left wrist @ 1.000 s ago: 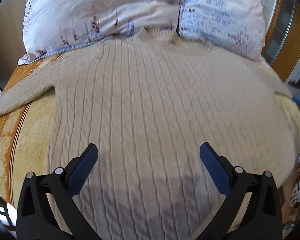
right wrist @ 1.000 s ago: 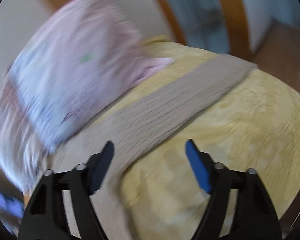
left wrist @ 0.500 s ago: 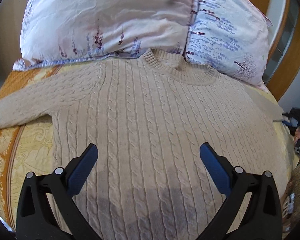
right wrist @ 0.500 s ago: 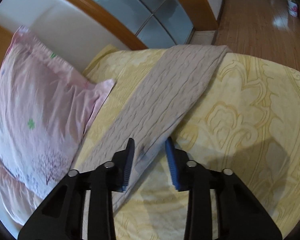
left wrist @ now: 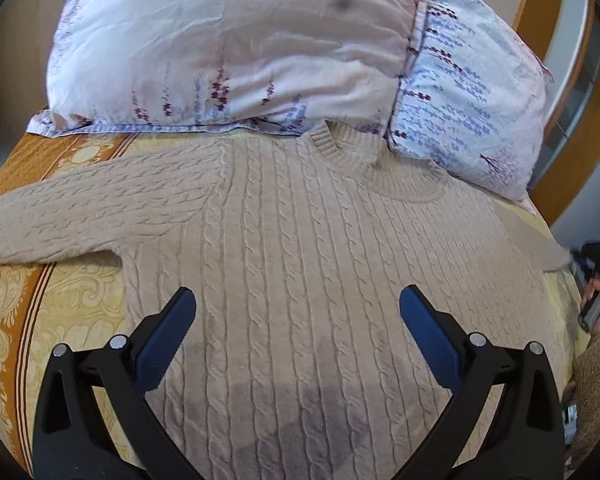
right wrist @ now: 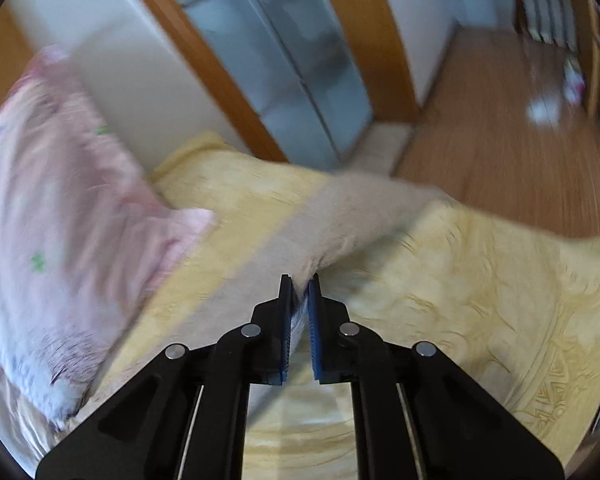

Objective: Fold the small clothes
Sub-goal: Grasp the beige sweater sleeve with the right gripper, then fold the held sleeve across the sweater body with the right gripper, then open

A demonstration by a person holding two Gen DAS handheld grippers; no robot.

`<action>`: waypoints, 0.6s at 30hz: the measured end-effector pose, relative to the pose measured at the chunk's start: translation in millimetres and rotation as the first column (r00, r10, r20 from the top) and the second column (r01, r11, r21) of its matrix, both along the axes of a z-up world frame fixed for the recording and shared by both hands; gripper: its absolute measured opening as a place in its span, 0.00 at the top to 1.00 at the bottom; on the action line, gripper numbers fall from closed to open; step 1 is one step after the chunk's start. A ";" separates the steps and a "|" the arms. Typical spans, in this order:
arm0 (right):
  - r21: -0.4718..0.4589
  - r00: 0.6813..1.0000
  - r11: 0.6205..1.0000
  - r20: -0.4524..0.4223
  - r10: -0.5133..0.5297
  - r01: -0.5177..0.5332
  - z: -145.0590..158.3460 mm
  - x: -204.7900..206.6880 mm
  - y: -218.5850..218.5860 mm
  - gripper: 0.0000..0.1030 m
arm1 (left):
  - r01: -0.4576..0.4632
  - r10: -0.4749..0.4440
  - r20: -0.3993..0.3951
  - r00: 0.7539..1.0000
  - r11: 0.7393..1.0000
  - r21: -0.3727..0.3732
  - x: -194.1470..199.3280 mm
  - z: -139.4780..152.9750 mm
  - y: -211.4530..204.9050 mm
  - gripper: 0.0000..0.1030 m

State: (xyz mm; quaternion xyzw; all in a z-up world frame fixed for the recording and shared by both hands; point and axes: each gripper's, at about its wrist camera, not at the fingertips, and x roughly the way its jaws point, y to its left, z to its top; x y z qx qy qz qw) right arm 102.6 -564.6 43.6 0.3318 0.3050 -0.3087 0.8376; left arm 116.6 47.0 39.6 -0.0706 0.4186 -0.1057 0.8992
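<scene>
Right wrist view — right tongs [right wrist: 300, 280] clamped on sweater sleeve [right wrist: 340, 216], sleeve running ahead-right; left tongs [left wrist: 298, 312] apart, over sweater [left wrist: 300, 240] body.

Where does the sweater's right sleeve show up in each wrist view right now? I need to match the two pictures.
Left wrist: the right sleeve runs off to the right edge, toward the right gripper.
Right wrist: it crosses the centre, pinched in the shut right gripper.
Shared landmark: the pink floral pillow.

Yellow patterned bedspread [right wrist: 480, 280], 2 floral pillows [left wrist: 236, 40], wooden floor [right wrist: 500, 120], frosted-glass door [right wrist: 292, 60]
</scene>
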 end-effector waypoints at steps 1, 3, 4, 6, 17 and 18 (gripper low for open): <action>-0.031 0.998 0.998 0.027 0.050 -0.050 13.0 4.3 15.1 0.94 | 0.014 -0.014 0.003 1.000 1.000 -0.017 0.2 0.6 1.3 0.02; -0.070 0.984 0.987 0.086 0.153 -0.148 33.6 11.1 44.2 0.99 | 0.024 -0.023 0.022 1.000 0.999 -0.042 -1.0 2.3 3.2 0.02; -0.101 0.968 0.972 0.117 0.224 -0.213 47.0 15.8 66.7 0.99 | 0.021 -0.020 0.029 0.999 0.999 -0.047 -1.2 3.2 3.9 0.02; -0.163 0.917 0.925 0.153 0.367 -0.343 67.3 25.3 114.1 0.99 | 0.015 -0.014 0.031 0.999 0.999 -0.051 -1.0 3.7 4.6 0.02; 0.198 0.996 0.976 0.016 0.091 -0.092 4.7 6.8 51.9 0.45 | 0.027 -0.025 0.051 0.998 0.999 -0.031 -10.6 3.2 16.9 0.02; 0.227 0.999 0.973 -0.012 0.039 -0.035 -1.5 -0.8 38.1 0.45 | 0.025 -0.023 0.049 0.999 0.999 -0.028 -8.9 2.7 17.4 0.02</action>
